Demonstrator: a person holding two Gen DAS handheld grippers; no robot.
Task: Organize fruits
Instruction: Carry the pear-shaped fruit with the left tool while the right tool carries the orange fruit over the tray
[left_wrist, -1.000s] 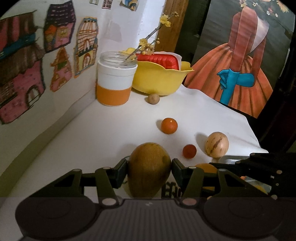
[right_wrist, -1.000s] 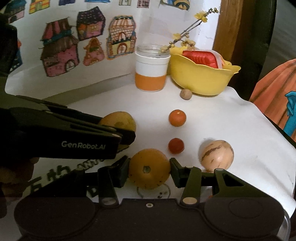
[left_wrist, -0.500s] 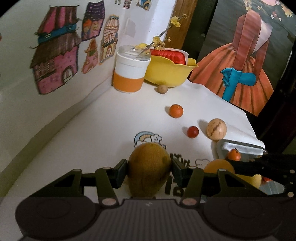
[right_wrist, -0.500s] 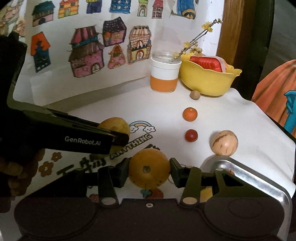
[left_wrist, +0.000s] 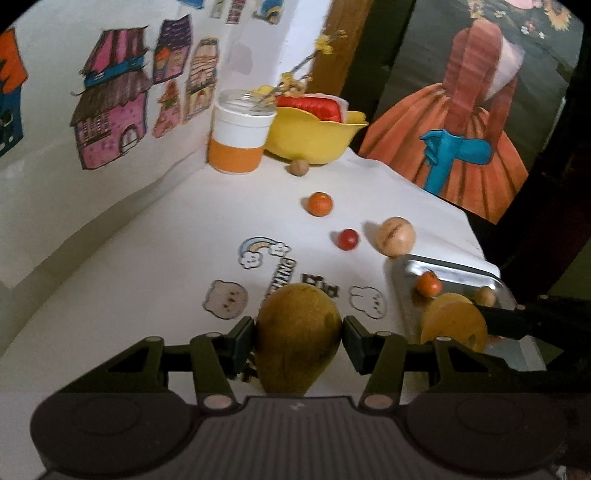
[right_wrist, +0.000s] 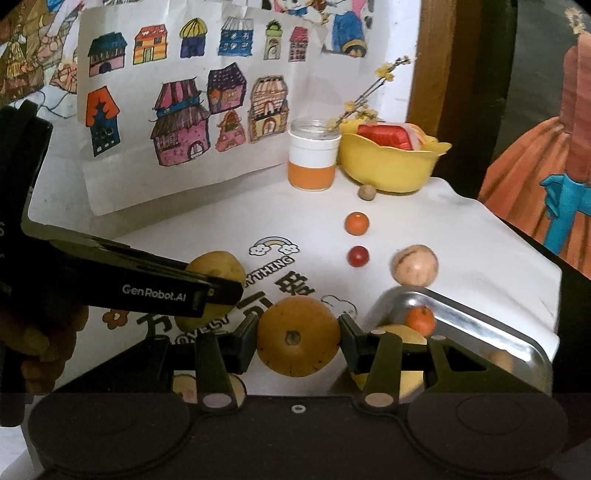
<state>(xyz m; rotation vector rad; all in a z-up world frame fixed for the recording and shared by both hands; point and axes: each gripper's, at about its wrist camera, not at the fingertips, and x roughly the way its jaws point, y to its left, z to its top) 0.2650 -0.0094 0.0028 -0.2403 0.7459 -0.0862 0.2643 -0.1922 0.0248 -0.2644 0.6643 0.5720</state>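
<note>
My left gripper (left_wrist: 298, 334) is shut on a brownish-yellow mango (left_wrist: 297, 332), held above the white table. My right gripper (right_wrist: 297, 338) is shut on an orange (right_wrist: 298, 334); in the left wrist view that orange (left_wrist: 454, 326) hangs over the steel tray (left_wrist: 461, 269). The right wrist view shows the mango (right_wrist: 214, 269) behind the left gripper's black body. The tray (right_wrist: 480, 321) holds a small orange fruit (right_wrist: 420, 319), a yellow fruit (right_wrist: 402, 373) and a small brown one (left_wrist: 484, 295). On the table lie a beige striped fruit (right_wrist: 414, 265), a red one (right_wrist: 357, 256), an orange one (right_wrist: 357, 223) and a brown nut-like one (right_wrist: 367, 192).
A yellow bowl (right_wrist: 391, 162) with a red item and a white-and-orange jar (right_wrist: 313, 160) with a flowering twig stand at the back. House drawings cover the wall on the left. A hand (right_wrist: 40, 343) holds the left gripper. The table edge drops off at the right.
Both grippers have pulled back and risen with their fruits, so more of the table and the steel tray have come into view. Both stay shut.
</note>
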